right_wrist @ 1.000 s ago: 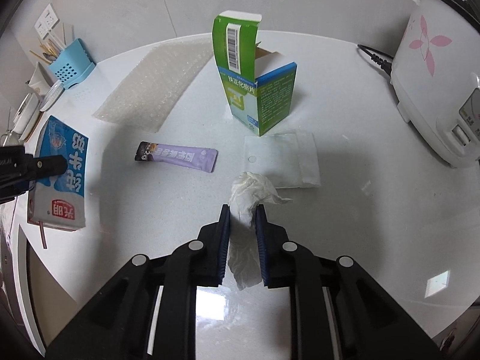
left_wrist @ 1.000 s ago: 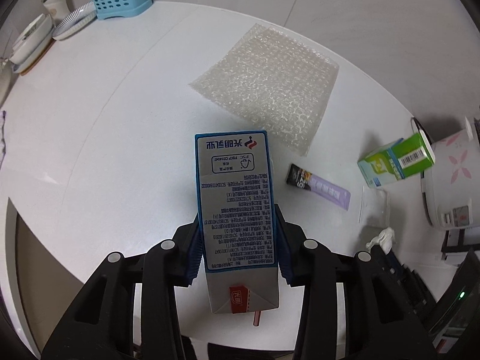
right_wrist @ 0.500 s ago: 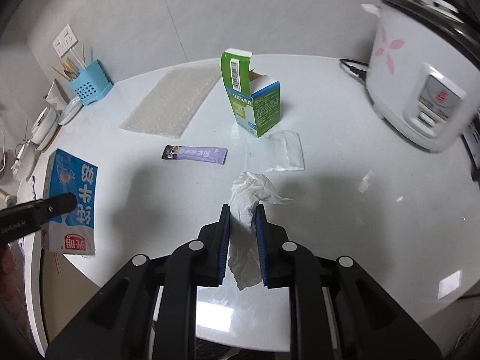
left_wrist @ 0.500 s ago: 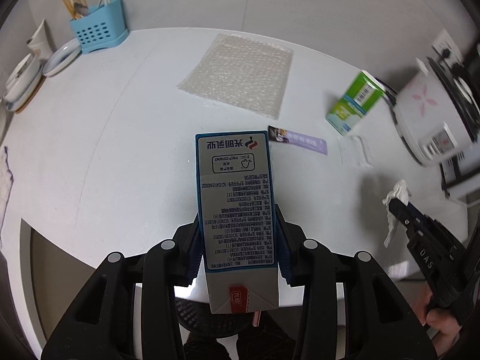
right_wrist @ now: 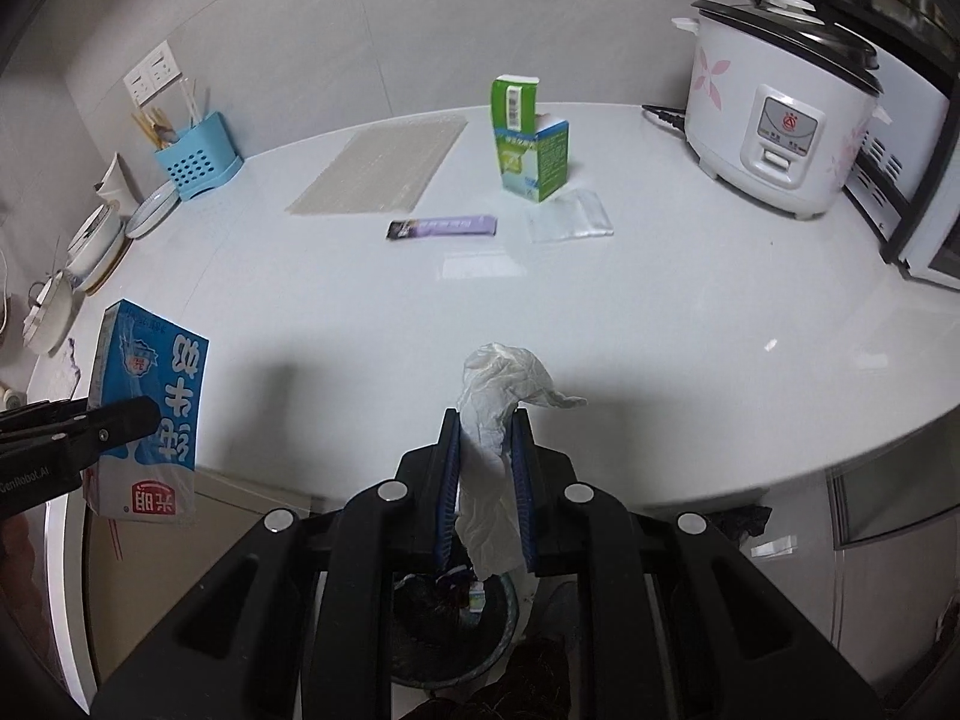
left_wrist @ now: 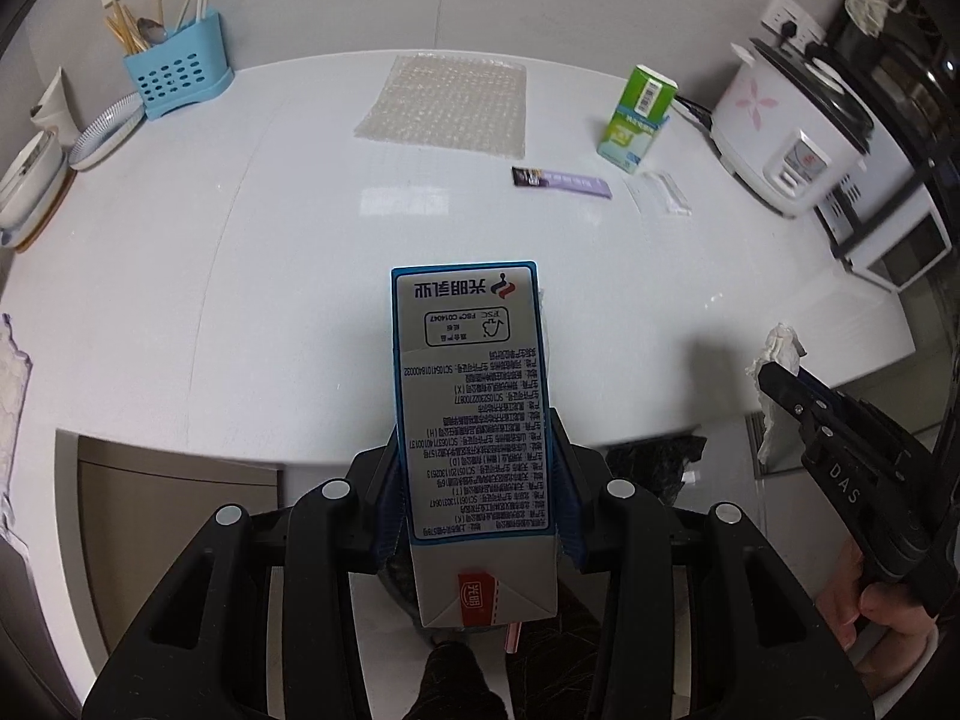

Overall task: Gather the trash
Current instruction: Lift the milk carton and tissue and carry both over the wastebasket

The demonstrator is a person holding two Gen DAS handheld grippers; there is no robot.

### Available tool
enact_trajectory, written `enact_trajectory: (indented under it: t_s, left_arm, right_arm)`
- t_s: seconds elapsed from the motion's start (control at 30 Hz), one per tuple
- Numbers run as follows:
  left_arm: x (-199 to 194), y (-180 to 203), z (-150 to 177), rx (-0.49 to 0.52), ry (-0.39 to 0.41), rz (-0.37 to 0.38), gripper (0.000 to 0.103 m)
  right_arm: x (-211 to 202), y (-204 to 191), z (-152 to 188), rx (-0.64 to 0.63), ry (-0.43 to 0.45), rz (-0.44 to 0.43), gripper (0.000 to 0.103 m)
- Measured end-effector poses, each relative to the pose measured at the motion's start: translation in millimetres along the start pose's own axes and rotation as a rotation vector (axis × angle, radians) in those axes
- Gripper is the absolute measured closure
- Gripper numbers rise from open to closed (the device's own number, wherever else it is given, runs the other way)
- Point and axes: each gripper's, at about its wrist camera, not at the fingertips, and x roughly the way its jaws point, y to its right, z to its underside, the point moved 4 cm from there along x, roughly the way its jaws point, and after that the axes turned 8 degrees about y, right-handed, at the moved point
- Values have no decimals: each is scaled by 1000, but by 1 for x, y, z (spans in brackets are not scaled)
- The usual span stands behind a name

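My left gripper (left_wrist: 474,474) is shut on a blue and grey milk carton (left_wrist: 471,420), held off the counter's front edge; the carton (right_wrist: 147,402) also shows at the left of the right wrist view. My right gripper (right_wrist: 486,438) is shut on a crumpled white tissue (right_wrist: 498,396), seen too in the left wrist view as the tissue (left_wrist: 777,354). Both hang in front of the white counter (right_wrist: 660,312), above a dark-lined trash bin (right_wrist: 444,618) on the floor. On the counter lie a bubble wrap sheet (left_wrist: 447,105), a purple sachet (left_wrist: 564,180), a green box (left_wrist: 636,117) and a clear plastic bag (left_wrist: 657,192).
A white rice cooker (right_wrist: 780,114) stands at the back right beside a black rack (left_wrist: 888,240). A blue utensil holder (left_wrist: 174,75), plates and bowls (left_wrist: 66,144) sit at the back left. A hand (left_wrist: 876,606) holds the right gripper.
Both grippers pulled back from over the counter to beyond its front edge, carrying the carton and the tissue. The bin has come into view below them.
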Motion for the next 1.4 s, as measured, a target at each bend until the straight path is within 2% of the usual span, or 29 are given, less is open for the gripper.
enact_trajectory:
  t_s: [0.4,0.57,0.8,1.07,1.4]
  left_arm:
    - [-1,-24,77,43,-17,41,63]
    - [16,-37,111,34,-49,39,63]
    - [29,-52,145,29,-47,68,63]
    - [39,-69,170,30,-76,52,63]
    - [50,-80,181,17,-113,28,63]
  right_arm:
    - [-20,-39,62,-35,-24,-10,87]
    - [-14,-48,86,-35,-44,-9,87]
    - [6,-62,122,-46,-90,-35,87]
    - [40,-83,157,-67,-177,-55,87]
    - [82,-103,183,-98,-285,-88,84]
